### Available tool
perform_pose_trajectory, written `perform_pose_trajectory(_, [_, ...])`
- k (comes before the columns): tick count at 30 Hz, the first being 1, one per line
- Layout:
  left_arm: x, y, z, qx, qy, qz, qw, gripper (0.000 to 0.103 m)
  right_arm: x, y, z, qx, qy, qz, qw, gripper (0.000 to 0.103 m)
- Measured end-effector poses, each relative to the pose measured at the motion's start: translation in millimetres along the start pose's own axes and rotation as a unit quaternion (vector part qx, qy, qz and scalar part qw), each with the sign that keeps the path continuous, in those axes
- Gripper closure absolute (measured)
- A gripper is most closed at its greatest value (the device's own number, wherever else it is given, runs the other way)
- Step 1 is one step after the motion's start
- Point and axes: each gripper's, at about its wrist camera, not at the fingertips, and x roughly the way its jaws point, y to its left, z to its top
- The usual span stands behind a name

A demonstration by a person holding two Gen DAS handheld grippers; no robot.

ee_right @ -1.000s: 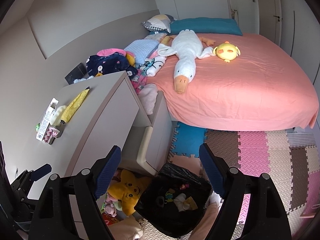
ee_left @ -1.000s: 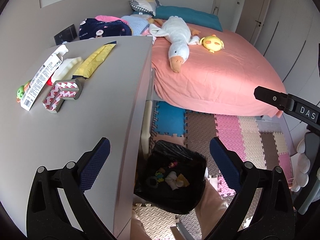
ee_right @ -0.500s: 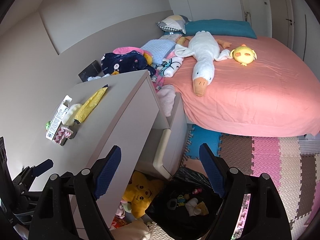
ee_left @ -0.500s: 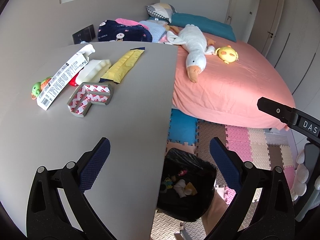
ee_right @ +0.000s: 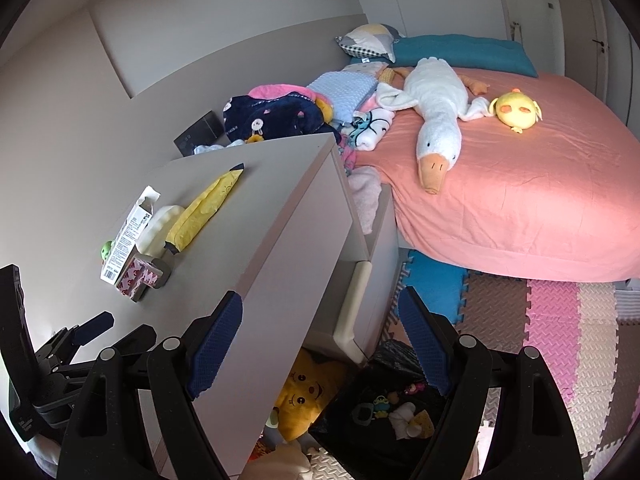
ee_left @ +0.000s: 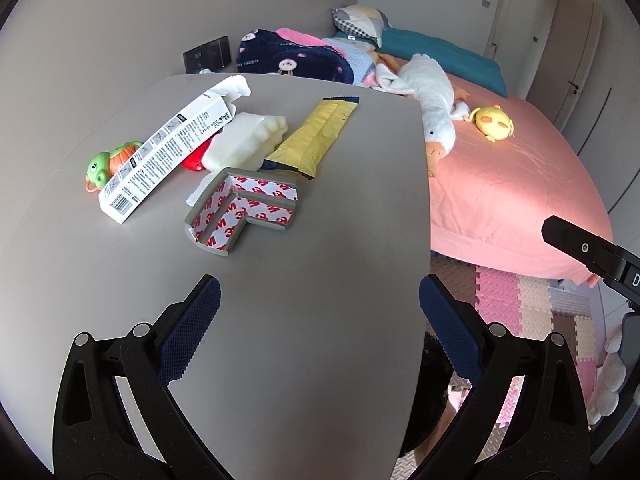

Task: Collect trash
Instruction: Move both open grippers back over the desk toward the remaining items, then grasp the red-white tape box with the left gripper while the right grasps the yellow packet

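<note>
On the grey table (ee_left: 320,280) lie a grey L-shaped corner guard with red-and-white tape (ee_left: 240,212), a white carton (ee_left: 168,152), a white foam piece (ee_left: 248,140) and a yellow wrapper (ee_left: 316,136). My left gripper (ee_left: 320,332) is open and empty, above the table just short of the corner guard. My right gripper (ee_right: 320,348) is open and empty, over the table's edge. The black-lined trash bin (ee_right: 384,408) holds several bits of trash on the floor below it. The corner guard (ee_right: 144,276) and the left gripper (ee_right: 80,340) show in the right wrist view.
A green and orange toy (ee_left: 108,164) and a red object (ee_left: 196,160) lie behind the carton. A pink bed (ee_right: 520,184) with a goose plush (ee_right: 436,116) stands to the right. A yellow plush (ee_right: 304,400) sits under the table. Foam mats (ee_right: 560,320) cover the floor.
My left gripper has moved left from over the bin to over the table, closer to the trash items. My right gripper has shifted left and slightly forward. Both stay open.
</note>
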Motion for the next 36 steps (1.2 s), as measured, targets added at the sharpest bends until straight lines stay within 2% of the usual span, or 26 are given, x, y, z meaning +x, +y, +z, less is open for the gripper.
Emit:
perform_pose_trajectory(8, [19.1, 22.1, 20.5, -0.013, -0.004, 0.033, 0.9994, 0.007, 20.7, 7.9, 10.5, 0.006, 0.003, 0.005, 1.000, 0.023])
perform_pose_trajectory(20, [53.3, 46.4, 36.1, -0.037, 0.016, 0.043, 0.9983, 0.007, 50.3, 37.4, 32.7, -0.015, 0.008, 0.007, 1.000, 0.022])
perform_pose_trajectory(26, [62.5, 52.3, 41.9, -0.028, 0.023, 0.040, 0.9985, 0.019, 65.7, 55.2, 39.3, -0.028, 0.014, 0.008, 0.999, 0.022])
perform_pose_trajectory(29, [62.1, 55.2, 44.0, -0.024, 0.018, 0.038, 0.9988, 0.035, 73.8, 66.4, 42.7, -0.037, 0.017, 0.010, 0.999, 0.023])
perform_pose_trajectory(36, [46.5, 68.4, 42.6, -0.030, 0.008, 0.034, 0.9990, 0.037, 94.0, 97.6, 53.7, -0.055, 0.026, 0.014, 0.998, 0.023])
